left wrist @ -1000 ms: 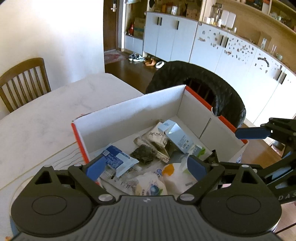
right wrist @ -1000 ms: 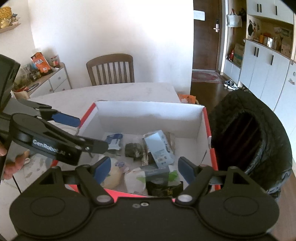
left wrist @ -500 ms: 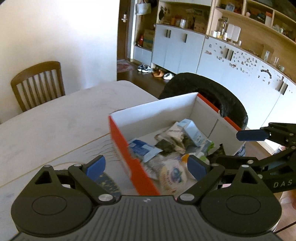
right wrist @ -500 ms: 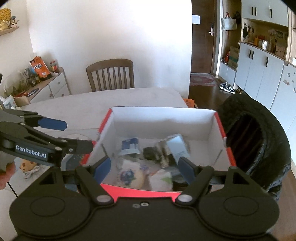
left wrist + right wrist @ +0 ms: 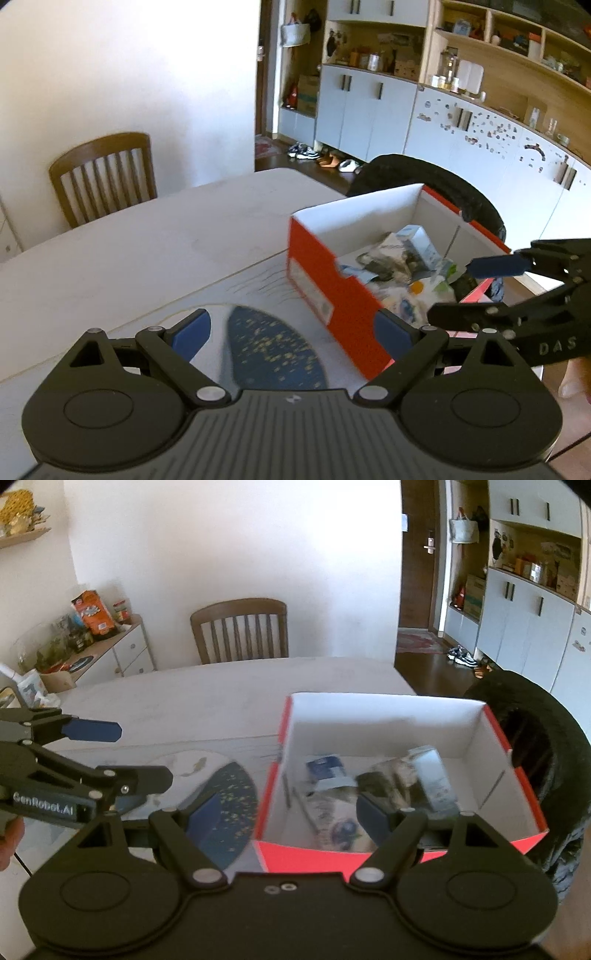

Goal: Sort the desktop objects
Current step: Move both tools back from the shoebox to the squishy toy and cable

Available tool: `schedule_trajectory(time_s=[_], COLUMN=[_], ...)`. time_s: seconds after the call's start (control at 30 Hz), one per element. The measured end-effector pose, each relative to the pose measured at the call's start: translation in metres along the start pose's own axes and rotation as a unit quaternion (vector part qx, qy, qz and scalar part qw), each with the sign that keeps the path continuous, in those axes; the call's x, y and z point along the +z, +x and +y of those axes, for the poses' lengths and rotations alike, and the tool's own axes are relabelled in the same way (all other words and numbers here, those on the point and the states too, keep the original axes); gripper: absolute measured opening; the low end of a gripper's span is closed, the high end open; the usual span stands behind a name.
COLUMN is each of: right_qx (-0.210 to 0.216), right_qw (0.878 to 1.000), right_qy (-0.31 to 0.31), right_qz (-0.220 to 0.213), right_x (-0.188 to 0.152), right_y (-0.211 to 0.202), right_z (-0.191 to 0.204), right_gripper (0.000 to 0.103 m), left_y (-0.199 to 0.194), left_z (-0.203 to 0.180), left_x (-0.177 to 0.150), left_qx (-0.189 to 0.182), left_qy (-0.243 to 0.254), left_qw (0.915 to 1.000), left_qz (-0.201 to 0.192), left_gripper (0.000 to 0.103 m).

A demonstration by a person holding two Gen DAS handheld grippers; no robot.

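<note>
While both hand-held grippers (image 5: 291,330) (image 5: 286,812) stay wide open and empty, the box (image 5: 332,291) has shifted right.

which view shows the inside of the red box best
The right wrist view: it looks down into the red box, showing all four white inner walls and the packets on its floor. The left wrist view catches the box from its corner, so the near red wall hides part of the contents.

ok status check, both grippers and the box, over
Left hand-held gripper open, empty. Right hand-held gripper open, empty. Red box on the table, packets piled inside. Blue speckled mat beside the box; nothing blocking.
</note>
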State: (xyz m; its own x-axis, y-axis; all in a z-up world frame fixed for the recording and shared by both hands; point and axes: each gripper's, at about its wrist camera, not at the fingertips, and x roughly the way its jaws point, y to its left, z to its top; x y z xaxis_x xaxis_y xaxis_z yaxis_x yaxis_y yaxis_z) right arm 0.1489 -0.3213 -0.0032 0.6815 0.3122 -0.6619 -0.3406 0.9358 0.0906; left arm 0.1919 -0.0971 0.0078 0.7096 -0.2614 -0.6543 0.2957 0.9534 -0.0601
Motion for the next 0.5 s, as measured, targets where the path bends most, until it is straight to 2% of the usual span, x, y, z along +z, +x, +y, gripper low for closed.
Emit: schedule_trajectory(time_s=[0.5], right_qx=[0.039], right_qw=[0.999], right_qy=[-0.028], right_qz=[0.014], right_x=[-0.018], right_y=[0.016], right_z=[0.090], right_gripper=[0.081], left_y=[-0.020], left_z=[0.063], left_x=[-0.032], left_qx=[0.032], left_qy=[-0.026], left_qw=[0.9992], left_qz=[-0.002], left_gripper=[0.095])
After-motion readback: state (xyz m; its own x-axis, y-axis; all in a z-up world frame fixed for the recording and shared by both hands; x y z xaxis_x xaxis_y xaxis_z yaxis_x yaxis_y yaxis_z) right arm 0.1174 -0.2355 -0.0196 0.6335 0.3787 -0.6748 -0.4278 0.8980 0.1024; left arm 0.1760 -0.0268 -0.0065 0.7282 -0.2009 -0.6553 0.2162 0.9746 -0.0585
